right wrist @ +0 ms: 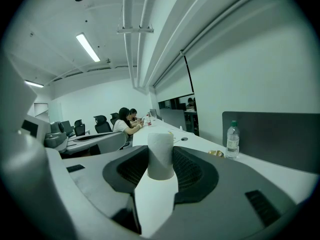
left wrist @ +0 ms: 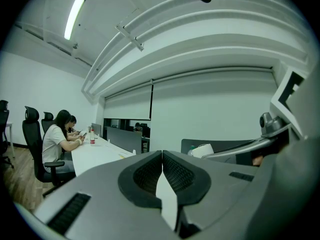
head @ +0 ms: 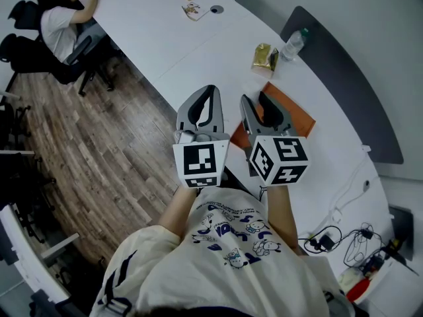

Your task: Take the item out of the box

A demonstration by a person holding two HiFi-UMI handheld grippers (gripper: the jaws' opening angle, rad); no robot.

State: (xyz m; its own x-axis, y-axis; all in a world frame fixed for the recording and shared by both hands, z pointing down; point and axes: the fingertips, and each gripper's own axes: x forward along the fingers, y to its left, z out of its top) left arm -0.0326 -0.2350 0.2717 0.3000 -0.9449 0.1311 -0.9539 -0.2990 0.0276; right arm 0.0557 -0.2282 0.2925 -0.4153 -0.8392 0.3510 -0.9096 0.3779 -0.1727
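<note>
My right gripper [right wrist: 160, 151] is shut on a white paper roll [right wrist: 160, 156], which stands upright between its ribbed pads. In the head view the right gripper [head: 254, 98] hovers over an orange box [head: 299, 119] on the white table [head: 198, 51], and the roll itself is hidden there. My left gripper [head: 210, 90] is held beside it on the left, above the table's near edge. Its jaws [left wrist: 162, 156] are shut tip to tip with nothing between them. The left gripper view also catches the white roll [left wrist: 202, 150] in the right gripper.
A gold snack bag [head: 264, 58] and a water bottle [head: 293, 43] stand beyond the box. A dark panel [head: 344, 78] runs along the table's far side. People [head: 63, 18] sit at the far left end with office chairs. Cables [head: 344, 236] lie at the near right.
</note>
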